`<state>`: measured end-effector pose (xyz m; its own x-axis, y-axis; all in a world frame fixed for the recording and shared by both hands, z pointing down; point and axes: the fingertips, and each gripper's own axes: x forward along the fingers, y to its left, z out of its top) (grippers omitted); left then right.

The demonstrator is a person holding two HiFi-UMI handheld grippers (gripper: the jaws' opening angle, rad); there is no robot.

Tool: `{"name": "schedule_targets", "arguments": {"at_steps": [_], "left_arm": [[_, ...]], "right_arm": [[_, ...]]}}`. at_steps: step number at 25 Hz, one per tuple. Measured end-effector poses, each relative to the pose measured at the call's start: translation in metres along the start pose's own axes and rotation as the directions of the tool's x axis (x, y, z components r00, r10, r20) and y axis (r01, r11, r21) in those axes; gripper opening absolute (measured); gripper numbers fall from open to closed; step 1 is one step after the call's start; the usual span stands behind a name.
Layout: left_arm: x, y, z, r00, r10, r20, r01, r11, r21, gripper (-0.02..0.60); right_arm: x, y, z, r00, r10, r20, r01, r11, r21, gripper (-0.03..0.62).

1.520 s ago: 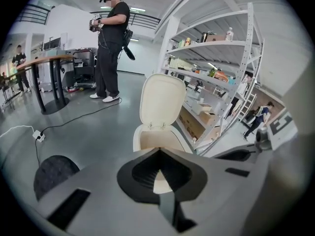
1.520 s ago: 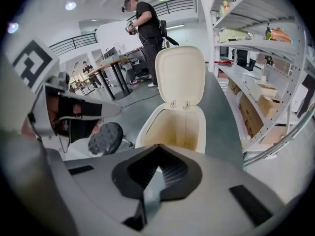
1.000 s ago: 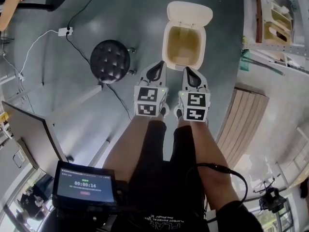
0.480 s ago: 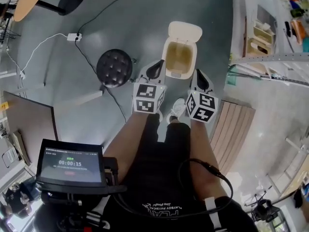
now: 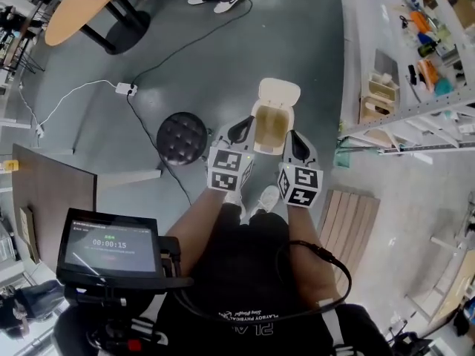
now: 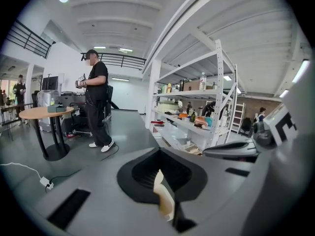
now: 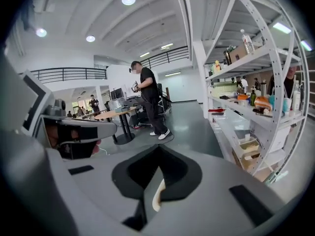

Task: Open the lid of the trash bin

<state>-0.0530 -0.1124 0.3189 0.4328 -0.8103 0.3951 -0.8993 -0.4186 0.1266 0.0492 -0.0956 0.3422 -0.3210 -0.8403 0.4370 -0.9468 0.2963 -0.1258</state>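
Note:
A cream trash bin (image 5: 270,127) stands on the grey floor ahead of my feet. Its lid (image 5: 279,93) is swung up and back, and the inside shows. My left gripper (image 5: 239,130) hangs over the bin's near left corner, and my right gripper (image 5: 294,144) sits just off its right side. Both are held level at waist height, apart from the bin. In the left gripper view my left gripper (image 6: 160,154) has its jaws together, with only a cream sliver in the slit. My right gripper (image 7: 156,150) looks the same in its own view.
A black round stool (image 5: 182,138) stands left of the bin, with a power strip (image 5: 123,88) and cables beyond. A wooden pallet (image 5: 347,228) lies at the right, under metal shelving (image 5: 404,73). A person in black (image 6: 96,104) stands by a round table (image 5: 78,10).
The head view has risen, so the bin and floor look smaller and farther. Both grippers have drawn back from the open bin and lifted to point across the room.

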Motion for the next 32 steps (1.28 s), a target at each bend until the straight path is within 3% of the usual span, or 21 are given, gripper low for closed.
{"name": "schedule_targets", "arguments": {"at_steps": [11,20,32], "left_arm": [[-0.057,-0.009,0.064,0.99,-0.034,0.135,0.027,0.998,0.053,-0.003],[-0.05,-0.013,0.119,0.976,-0.019,0.218,-0.002,0.995,0.096,-0.003],[-0.063,-0.015,0.127,0.974,-0.004,0.225,-0.019,0.995,0.1,-0.003]], "right_arm": [[-0.046,0.045,0.071,0.99,0.026,0.139,-0.004,0.988,-0.153,0.0],[-0.058,0.011,0.121,0.976,-0.014,0.216,0.057,0.98,-0.191,0.0],[-0.068,0.016,0.135,0.972,-0.013,0.236,0.064,0.976,-0.208,0.0]]}}
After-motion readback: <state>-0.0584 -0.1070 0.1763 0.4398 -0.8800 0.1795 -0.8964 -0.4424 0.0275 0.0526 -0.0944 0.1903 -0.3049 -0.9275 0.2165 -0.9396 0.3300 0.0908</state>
